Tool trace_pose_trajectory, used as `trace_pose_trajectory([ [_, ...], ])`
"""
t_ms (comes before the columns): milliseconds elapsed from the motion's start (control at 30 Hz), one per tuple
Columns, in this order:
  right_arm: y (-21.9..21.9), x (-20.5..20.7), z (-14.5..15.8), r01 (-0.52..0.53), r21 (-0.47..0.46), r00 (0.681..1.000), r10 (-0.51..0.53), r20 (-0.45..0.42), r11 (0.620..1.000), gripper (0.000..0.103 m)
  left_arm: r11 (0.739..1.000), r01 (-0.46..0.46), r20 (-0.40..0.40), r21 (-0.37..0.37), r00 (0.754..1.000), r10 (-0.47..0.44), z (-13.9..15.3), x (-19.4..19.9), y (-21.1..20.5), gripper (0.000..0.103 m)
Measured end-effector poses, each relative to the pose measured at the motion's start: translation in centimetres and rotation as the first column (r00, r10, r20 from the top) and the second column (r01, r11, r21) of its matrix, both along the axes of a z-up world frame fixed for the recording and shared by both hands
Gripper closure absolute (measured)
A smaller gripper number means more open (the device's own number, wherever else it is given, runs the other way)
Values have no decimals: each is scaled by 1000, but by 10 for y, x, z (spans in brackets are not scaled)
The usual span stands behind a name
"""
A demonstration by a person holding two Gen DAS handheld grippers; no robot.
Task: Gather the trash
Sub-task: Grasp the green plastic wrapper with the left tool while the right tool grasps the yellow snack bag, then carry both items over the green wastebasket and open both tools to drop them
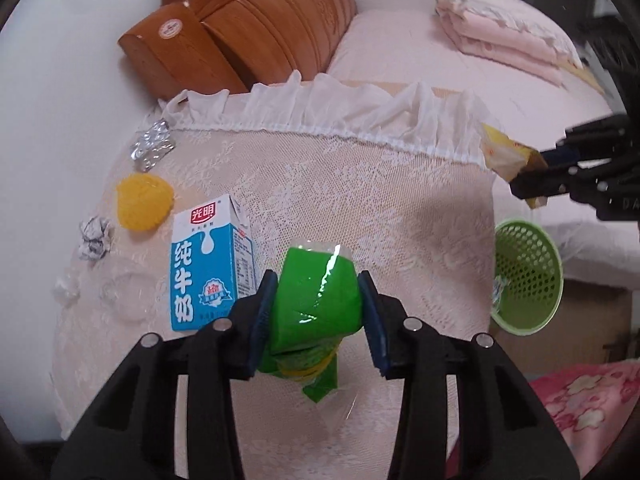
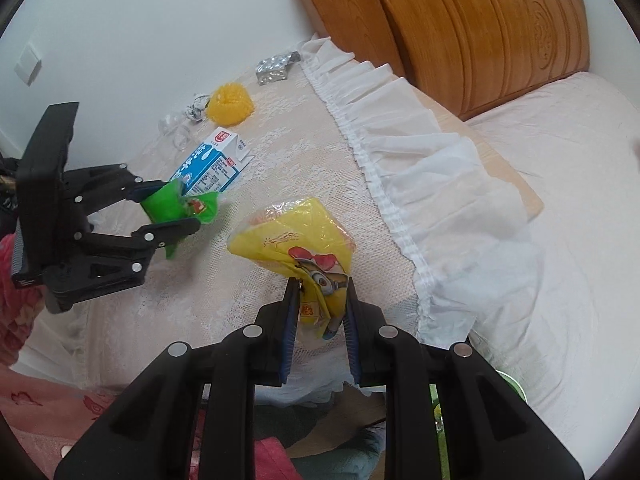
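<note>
My left gripper point(image 1: 318, 316) is shut on a green snack wrapper point(image 1: 316, 304) and holds it above the lace-covered table point(image 1: 340, 200); it also shows in the right wrist view point(image 2: 176, 210). My right gripper point(image 2: 320, 312) is shut on a yellow Minions wrapper point(image 2: 304, 236), lifted above the table; it shows at the right edge of the left wrist view point(image 1: 536, 176). On the table lie a blue milk carton point(image 1: 208, 264), a yellow cup-shaped piece point(image 1: 144, 200), a silver foil wrapper point(image 1: 154, 144) and a crumpled paper ball point(image 1: 94, 238). A green mesh trash basket point(image 1: 524, 276) stands right of the table.
A clear plastic piece point(image 1: 124, 292) lies near the table's left edge. A bed with a pink sheet point(image 2: 560, 200), a wooden headboard point(image 2: 480, 32) and a folded pink quilt point(image 1: 504, 28) lie beyond the table. A cardboard box point(image 1: 568, 332) sits under the basket. A pink floral blanket point(image 1: 580, 404) lies lower right.
</note>
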State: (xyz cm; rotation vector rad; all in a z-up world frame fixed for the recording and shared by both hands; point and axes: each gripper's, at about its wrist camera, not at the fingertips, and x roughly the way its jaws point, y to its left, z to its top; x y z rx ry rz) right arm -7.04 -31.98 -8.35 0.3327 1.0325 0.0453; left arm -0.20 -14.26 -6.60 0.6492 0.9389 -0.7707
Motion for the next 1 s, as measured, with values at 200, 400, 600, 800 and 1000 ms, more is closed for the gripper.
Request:
trace_pose_trajectory([
  [200, -23, -47, 26, 109, -52, 994, -108, 19, 993, 81, 983, -157, -39, -94, 987, 154, 23, -42, -7, 62],
  [400, -70, -118, 33, 282, -100, 958, -285, -16, 954, 81, 967, -186, -137, -173, 977, 163, 25, -90, -39, 62],
  [600, -103, -169, 15, 387, -89, 915, -394, -84, 918, 81, 974, -153, -224, -168, 968, 114, 8, -132, -89, 62],
  [800, -116, -191, 3, 403, -80, 905, -410, -113, 912, 81, 986, -84, -211, -145, 976, 52, 4, -166, -117, 62],
  [1000, -108, -201, -32, 367, -55, 906, -370, -207, 929, 81, 992, -41, -212, -116, 977, 16, 0, -188, -130, 62],
])
